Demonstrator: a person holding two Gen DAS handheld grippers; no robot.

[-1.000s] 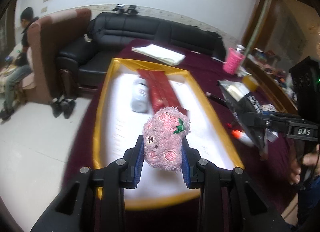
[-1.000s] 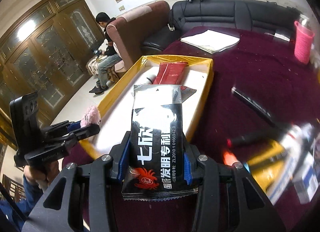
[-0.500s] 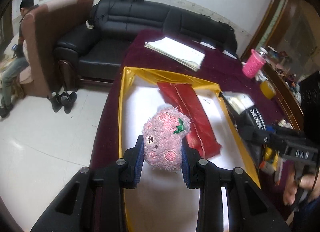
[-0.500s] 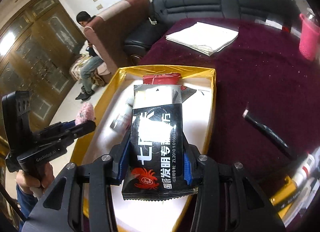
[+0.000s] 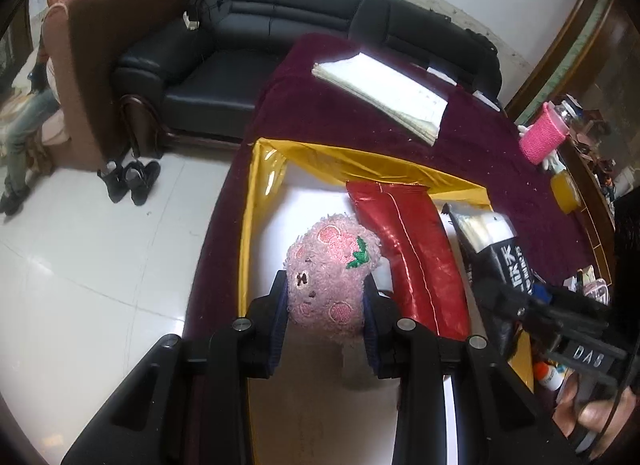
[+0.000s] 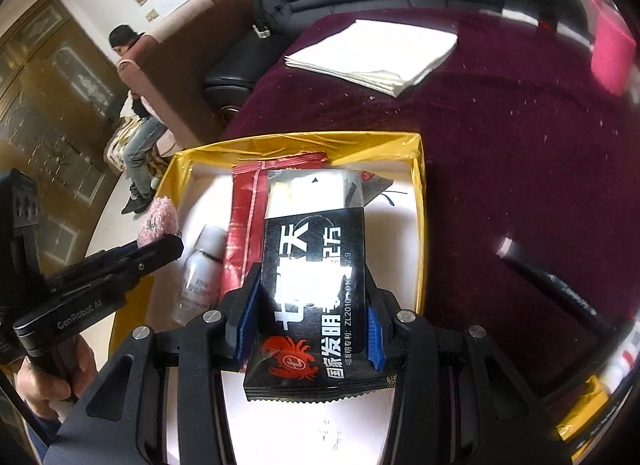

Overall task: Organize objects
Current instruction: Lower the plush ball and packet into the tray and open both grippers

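On your left, the left gripper (image 5: 325,297) is clamped on the pink plush toy (image 5: 330,277), which hangs over the left part of the yellow box (image 5: 256,225). Inside that box already lie a small white bottle (image 6: 200,269) and, just beside it, a long red packet (image 5: 412,253), so by my reading the sorting is partly done. Further right, your right gripper (image 6: 312,321) is clamped on the black packet (image 6: 316,297), held above the white floor of the box. Both held things have yet to be set down, and a few items remain on the purple tablecloth (image 6: 500,137) to the right, among them a black pen (image 6: 552,285).

Readable writing: "GenRobot.AI" on the left gripper's arm, "DAS" on the right gripper's, and "ZL2010" amid Chinese characters and a red crab logo on the black packet.
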